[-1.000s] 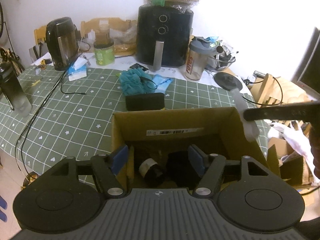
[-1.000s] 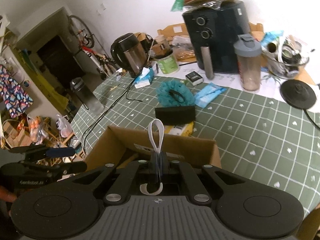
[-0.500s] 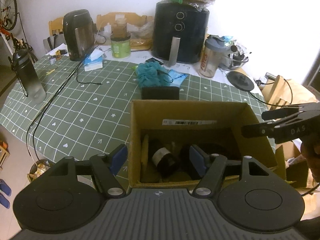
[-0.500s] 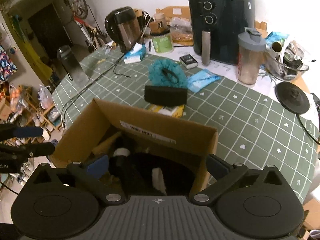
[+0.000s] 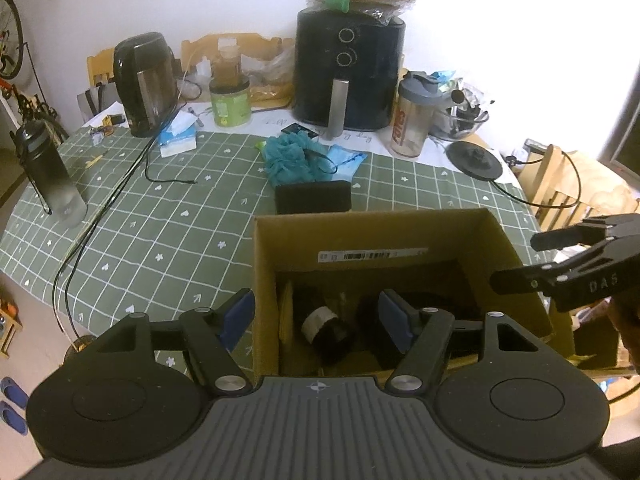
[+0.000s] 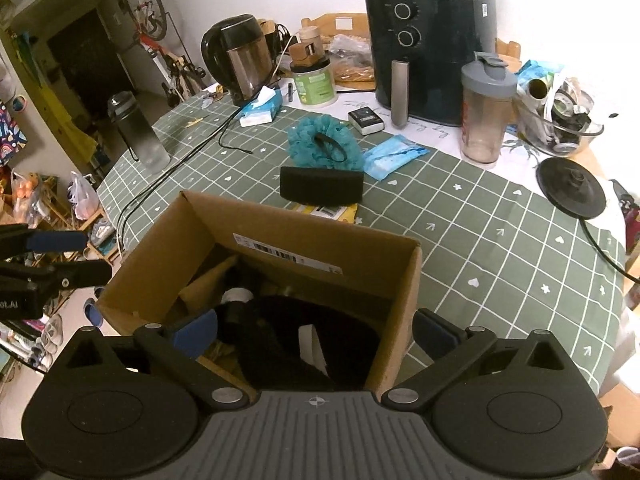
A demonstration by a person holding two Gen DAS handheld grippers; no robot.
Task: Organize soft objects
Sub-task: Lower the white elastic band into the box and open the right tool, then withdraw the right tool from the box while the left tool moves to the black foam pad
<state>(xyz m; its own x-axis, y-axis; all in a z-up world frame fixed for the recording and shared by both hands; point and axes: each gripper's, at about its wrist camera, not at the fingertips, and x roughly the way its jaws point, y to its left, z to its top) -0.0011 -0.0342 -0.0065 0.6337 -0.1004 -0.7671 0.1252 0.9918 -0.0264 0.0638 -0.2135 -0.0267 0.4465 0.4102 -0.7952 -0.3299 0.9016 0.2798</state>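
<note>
An open cardboard box [image 5: 380, 232] [image 6: 312, 240] stands at the table's near edge. Inside lie a black roll with a white label [image 5: 324, 324], black fabric [image 6: 280, 332] and a white band [image 6: 308, 344]. My right gripper [image 6: 316, 332] [image 5: 514, 261] hangs wide open over the box's near right corner, holding nothing. My left gripper [image 5: 318, 320] [image 6: 98, 255] is open and straddles the box's left wall, also holding nothing. Behind the box lie a black oblong pad [image 5: 313, 197] [image 6: 322, 186], a teal mesh pouf [image 5: 294, 158] [image 6: 324, 148] and a light-blue packet [image 5: 346, 160] [image 6: 394, 156].
Along the back stand a black air fryer [image 5: 348, 76], a kettle [image 5: 144, 84], a green tub [image 5: 231, 104] and a shaker bottle [image 5: 414, 120]. A dark water bottle [image 5: 50, 176] and a black cable [image 5: 104, 208] are on the left, a kettle base [image 6: 570, 188] on the right.
My right gripper, shut on the white band a second ago, has opened wide, and the band now lies in the box on the black fabric. The left jaws stayed as they were.
</note>
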